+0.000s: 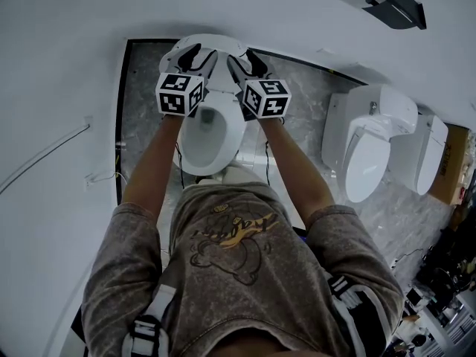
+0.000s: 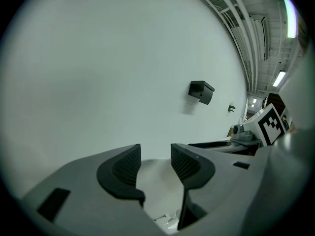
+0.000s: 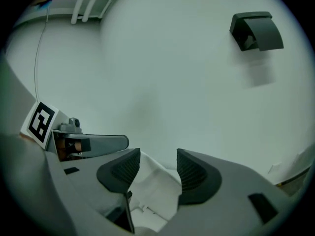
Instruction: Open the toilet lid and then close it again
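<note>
A person stands over the toilet with the left gripper and right gripper side by side at the top of the raised toilet lid, which leans at the toilet's back. Both pairs of jaws stand wide, the lid's white edge in the gap but not pinched. Lowering it likely calls for an even two-sided hold and a slow descent. A second toilet stands to the right, a black wall holder beyond, and neither seems to obstruct.

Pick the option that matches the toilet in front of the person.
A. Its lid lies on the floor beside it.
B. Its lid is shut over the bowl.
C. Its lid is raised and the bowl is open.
C: the lid stands upright at the wall behind the open bowl.
</note>
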